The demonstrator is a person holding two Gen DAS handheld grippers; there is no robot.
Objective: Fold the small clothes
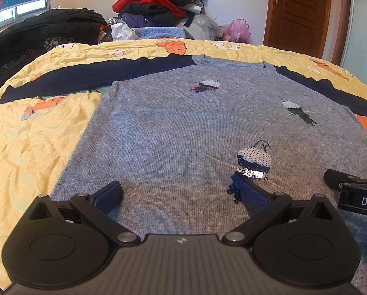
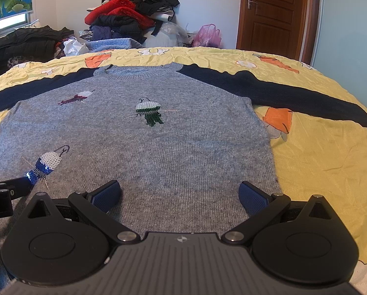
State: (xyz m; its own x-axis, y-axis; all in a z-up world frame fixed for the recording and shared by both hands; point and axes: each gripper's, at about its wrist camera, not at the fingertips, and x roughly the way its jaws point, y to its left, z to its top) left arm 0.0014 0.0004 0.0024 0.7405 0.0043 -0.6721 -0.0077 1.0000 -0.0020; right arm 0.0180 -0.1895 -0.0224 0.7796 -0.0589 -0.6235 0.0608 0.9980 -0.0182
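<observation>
Getting ready to fold, the left gripper and right gripper hover, fingers spread wide, holding nothing, over the flat grey sweater on the bed; next, grab a dark sleeve and fold it in

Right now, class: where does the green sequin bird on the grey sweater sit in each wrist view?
Left wrist view: green sequin bird, upper right on the sweater.
Right wrist view: green sequin bird, upper centre, left of middle.
Shared landmark: the blue sequin bird.
</observation>
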